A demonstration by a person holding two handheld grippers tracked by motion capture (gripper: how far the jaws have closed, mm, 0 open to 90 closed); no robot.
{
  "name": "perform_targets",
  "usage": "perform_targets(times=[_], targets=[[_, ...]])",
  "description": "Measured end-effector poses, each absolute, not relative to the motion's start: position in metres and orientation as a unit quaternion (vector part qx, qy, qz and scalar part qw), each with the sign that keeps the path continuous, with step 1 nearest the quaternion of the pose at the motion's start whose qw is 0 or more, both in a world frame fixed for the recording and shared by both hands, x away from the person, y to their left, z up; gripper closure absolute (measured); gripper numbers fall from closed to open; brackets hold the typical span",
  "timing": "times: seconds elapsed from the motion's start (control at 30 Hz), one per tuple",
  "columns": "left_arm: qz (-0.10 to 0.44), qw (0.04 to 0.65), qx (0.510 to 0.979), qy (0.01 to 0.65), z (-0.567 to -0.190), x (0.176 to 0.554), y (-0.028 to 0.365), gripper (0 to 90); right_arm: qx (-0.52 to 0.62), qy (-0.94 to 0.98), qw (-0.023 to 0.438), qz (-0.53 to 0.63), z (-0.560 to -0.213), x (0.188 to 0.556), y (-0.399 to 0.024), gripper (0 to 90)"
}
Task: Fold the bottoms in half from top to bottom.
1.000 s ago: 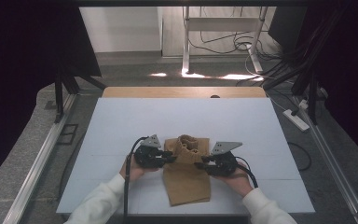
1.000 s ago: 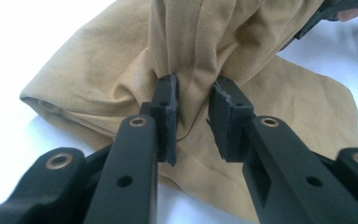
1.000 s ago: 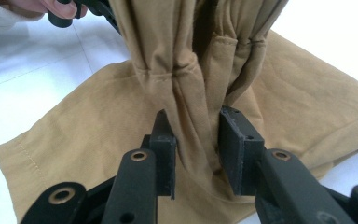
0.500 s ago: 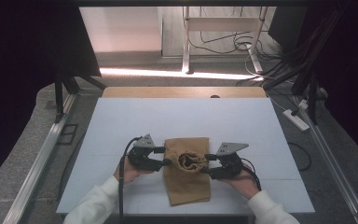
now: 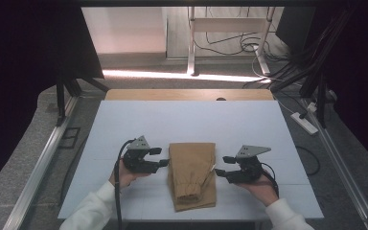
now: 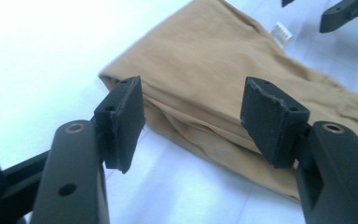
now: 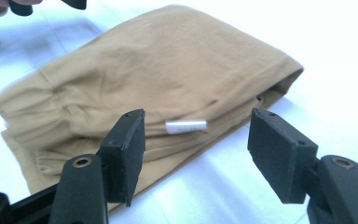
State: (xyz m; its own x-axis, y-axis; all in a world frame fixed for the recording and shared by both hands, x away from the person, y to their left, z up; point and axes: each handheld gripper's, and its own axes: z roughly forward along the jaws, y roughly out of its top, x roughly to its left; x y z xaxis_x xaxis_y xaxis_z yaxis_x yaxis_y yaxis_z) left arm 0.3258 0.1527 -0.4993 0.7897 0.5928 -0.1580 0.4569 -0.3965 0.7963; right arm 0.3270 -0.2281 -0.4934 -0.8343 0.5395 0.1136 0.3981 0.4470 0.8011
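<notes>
A folded tan garment [image 5: 192, 173] lies flat on the white table [image 5: 187, 120], its gathered waistband toward the front edge. My left gripper [image 5: 162, 157] stands open just left of it, jaws pointing at its left edge, nothing between them. On the other side my right gripper [image 5: 222, 166] is open too, close to the cloth's right edge. The left gripper view has the tan garment [image 6: 223, 79] spread beyond the open jaws [image 6: 191, 116]. Through the right gripper view the garment [image 7: 158, 74] shows a small white label [image 7: 185, 125] at its near edge.
A wooden strip [image 5: 189, 94] borders the table's far edge. Metal frame rails [image 5: 38, 167] run along both sides. A power strip [image 5: 305, 122] and cables lie on the floor at the right. A white stand [image 5: 230, 28] is behind the table.
The garment's bunched top part has been laid down flat over the rest. Both grippers have let go of the cloth and drawn apart to its sides.
</notes>
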Motion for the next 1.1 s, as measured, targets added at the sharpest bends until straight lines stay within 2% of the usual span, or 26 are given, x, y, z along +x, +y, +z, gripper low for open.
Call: perform_targets(times=[0.87,1.1], targets=[[0.069,0.440,0.824,0.351,-0.502,0.342,0.150,35.5,0.293,0.850,0.081,0.431,-0.500,0.342,-0.216,35.7],[0.074,0.419,0.827,0.367,-0.505,0.351,0.146,32.2,0.301,0.843,0.089,0.437,-0.499,0.349,-0.214,35.7]])
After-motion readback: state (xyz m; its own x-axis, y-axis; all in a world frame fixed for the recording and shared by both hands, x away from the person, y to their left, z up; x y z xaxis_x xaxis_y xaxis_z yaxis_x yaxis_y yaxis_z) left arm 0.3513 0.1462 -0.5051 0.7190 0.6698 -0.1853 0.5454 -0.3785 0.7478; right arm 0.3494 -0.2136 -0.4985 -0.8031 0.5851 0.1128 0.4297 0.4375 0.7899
